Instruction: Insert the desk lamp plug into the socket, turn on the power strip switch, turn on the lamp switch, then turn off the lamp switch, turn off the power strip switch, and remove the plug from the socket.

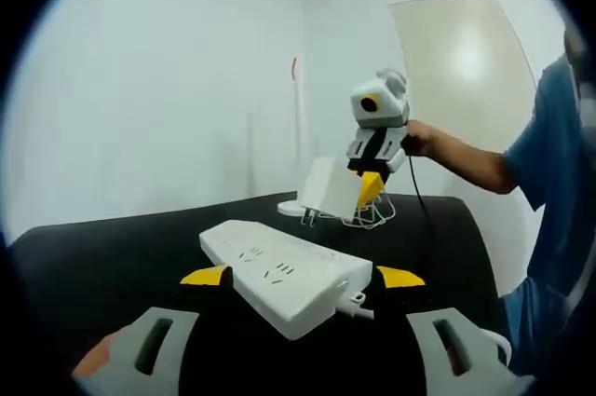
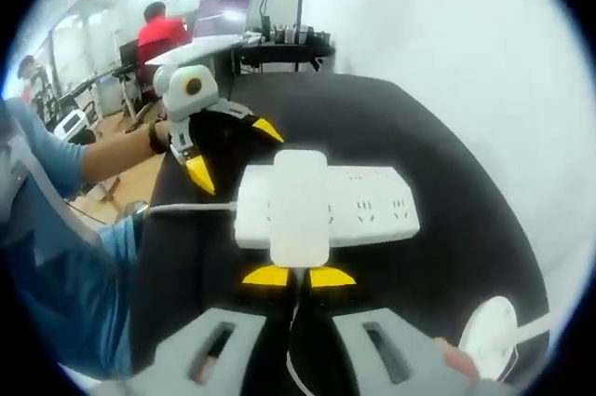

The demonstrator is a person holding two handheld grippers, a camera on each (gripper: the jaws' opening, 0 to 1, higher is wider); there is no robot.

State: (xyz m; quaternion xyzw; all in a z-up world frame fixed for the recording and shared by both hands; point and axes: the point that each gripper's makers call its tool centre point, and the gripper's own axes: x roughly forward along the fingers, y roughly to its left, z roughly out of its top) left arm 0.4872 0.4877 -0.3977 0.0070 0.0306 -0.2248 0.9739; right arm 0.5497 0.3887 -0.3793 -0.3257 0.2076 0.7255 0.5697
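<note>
My right gripper (image 2: 298, 277) has its yellow-tipped jaws pressed nearly together on the near edge of the white lamp plug (image 2: 299, 207), a flat rectangular adapter block. In the right gripper view the block hangs in front of the power strip (image 2: 372, 205), crossing its left part; from this angle I cannot tell whether the prongs are touching the strip. In the left gripper view the same gripper (image 1: 371, 186) is held in the air beyond the strip with the plug (image 1: 326, 189) pinched in it, and two metal prongs show under the block, clear of the table.

My left gripper (image 1: 303, 277) has its jaws spread wide, one yellow tip on each side of the near end of the power strip (image 1: 284, 270), which lies between them on the black table (image 1: 112, 247). I cannot tell whether the tips touch its sides. In the right gripper view that gripper (image 2: 228, 149) sits at the strip's cord end, where a white cord (image 2: 186, 209) leaves it.

The lamp base (image 1: 293, 207), a white round disc, sits on the table behind the plug, with a thin white lamp stem (image 1: 299, 126) rising from it against the pale wall. In the right gripper view the lamp base (image 2: 491, 335) lies near my own gripper's right side. Desks, monitors and seated people are in the room beyond the table.
</note>
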